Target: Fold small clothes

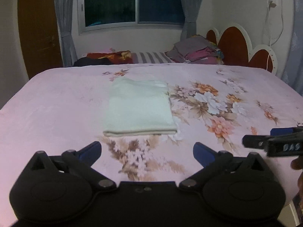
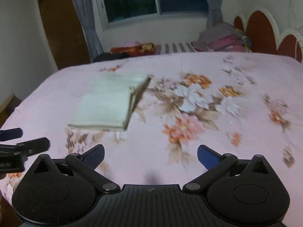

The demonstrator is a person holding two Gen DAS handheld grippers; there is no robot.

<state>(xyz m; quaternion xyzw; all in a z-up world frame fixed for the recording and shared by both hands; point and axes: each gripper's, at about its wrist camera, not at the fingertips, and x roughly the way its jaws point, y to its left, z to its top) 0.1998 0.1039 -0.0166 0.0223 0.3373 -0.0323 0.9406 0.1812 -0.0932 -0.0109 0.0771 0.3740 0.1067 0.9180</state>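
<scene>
**Cloth folded on the bed, both grippers held back from it**

Cloth (image 1: 139, 106), pale and folded into a flat rectangle, lies on the bed (image 1: 56, 113), whose pink cover carries a flower print. Seen from the right wrist, the cloth's right edge shows stacked layers, blurred.

Nearer than the cloth, the left gripper (image 1: 147, 151) hovers over the cover, its blue-tipped fingers (image 1: 90, 149) spread wide and holding nothing. Right of the cloth and also nearer, the right gripper (image 2: 151, 156) hangs over the flowers with its fingers (image 2: 208, 157) spread too, apart from the cloth. Each gripper shows at the edge of the other's view.

Beyond the cloth, past the bed's far edge, lies a pile of clothes (image 1: 197, 52) beside a scalloped headboard (image 1: 233, 45). Behind the cloth on the far wall stands a dark window (image 1: 132, 3) with grey curtains (image 1: 64, 22).
</scene>
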